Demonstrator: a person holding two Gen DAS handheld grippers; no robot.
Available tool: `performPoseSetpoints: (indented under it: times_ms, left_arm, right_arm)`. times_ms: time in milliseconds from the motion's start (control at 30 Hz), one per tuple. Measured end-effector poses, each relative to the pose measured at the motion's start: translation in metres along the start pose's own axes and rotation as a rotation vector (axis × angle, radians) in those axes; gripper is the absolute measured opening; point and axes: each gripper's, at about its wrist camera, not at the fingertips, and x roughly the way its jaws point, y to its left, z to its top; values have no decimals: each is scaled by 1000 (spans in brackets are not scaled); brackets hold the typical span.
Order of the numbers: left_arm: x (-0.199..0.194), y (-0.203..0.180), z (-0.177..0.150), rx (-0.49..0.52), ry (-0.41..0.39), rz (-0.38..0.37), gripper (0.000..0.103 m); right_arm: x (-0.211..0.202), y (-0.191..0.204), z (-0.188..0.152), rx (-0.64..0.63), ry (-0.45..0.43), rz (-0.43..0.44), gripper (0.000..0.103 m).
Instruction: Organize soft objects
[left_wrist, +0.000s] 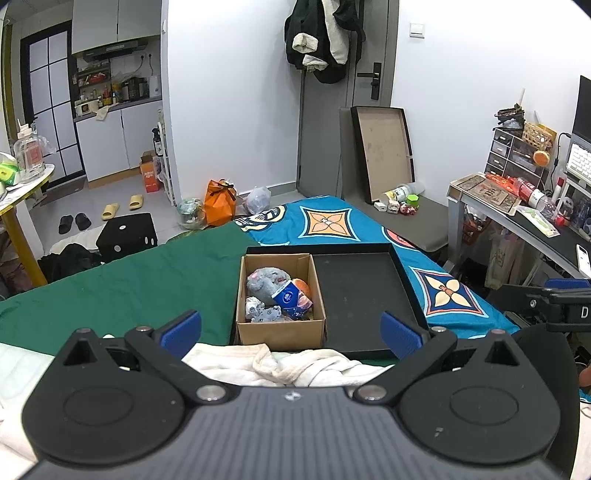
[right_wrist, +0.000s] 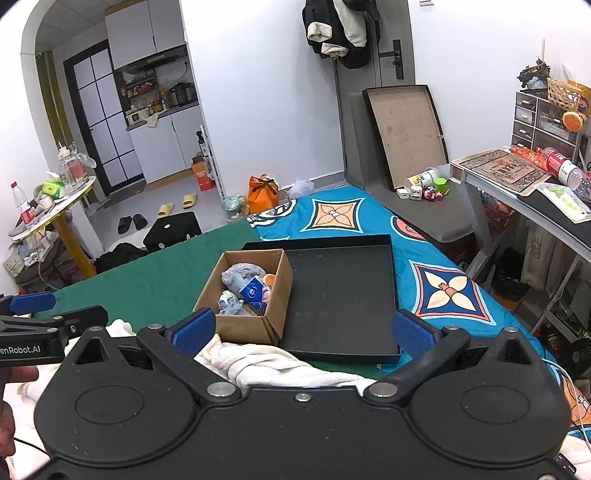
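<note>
Looking down my left wrist view first: my left gripper (left_wrist: 291, 330) is spread wide, blue-padded fingers (left_wrist: 181, 328) well apart with nothing between them. Just beneath it lies a rumpled cream-white cloth (left_wrist: 295, 363), bunched against the near edge of a shallow black rectangular tray (left_wrist: 360, 291). An open brown cardboard box (left_wrist: 280, 326) sits in the tray's left part. Inside the box I see a grey plush toy (left_wrist: 266, 281) toward 12 o'clock, a blue tissue packet (left_wrist: 290, 298) leaning at centre with something orange (left_wrist: 301, 285) behind it, and a small grey-and-white soft item (left_wrist: 260, 310) at 7 o'clock. The tray rests where a green bedsheet (left_wrist: 110, 284) meets a blue patterned cover (left_wrist: 447, 295). At 3 o'clock my right gripper (left_wrist: 554, 295) edges into frame; from here I cannot tell its spread.

Right wrist view: my right gripper (right_wrist: 304, 330) is likewise wide apart and grips nothing. The cream-white cloth (right_wrist: 269, 363) lies just below it, touching the near corner of the cardboard box (right_wrist: 243, 325). The box holds the same grey plush toy (right_wrist: 240, 275) and blue tissue packet (right_wrist: 253, 290). The black tray (right_wrist: 343, 291) is bare on its right part. My left gripper (right_wrist: 33, 314) shows at 9 o'clock, a hand (right_wrist: 14, 376) beneath it.
</note>
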Motion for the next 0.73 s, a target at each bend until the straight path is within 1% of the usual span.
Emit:
performPoseSetpoints:
  times_ms: [300, 733]
  left_arm:
    - [1, 1, 0, -2, 3, 1, 102]
    - [7, 0, 1, 6, -3, 1, 102]
  right_arm:
    - [2, -2, 0, -7, 7, -8, 103]
    - [19, -5, -2, 6, 21, -15, 103]
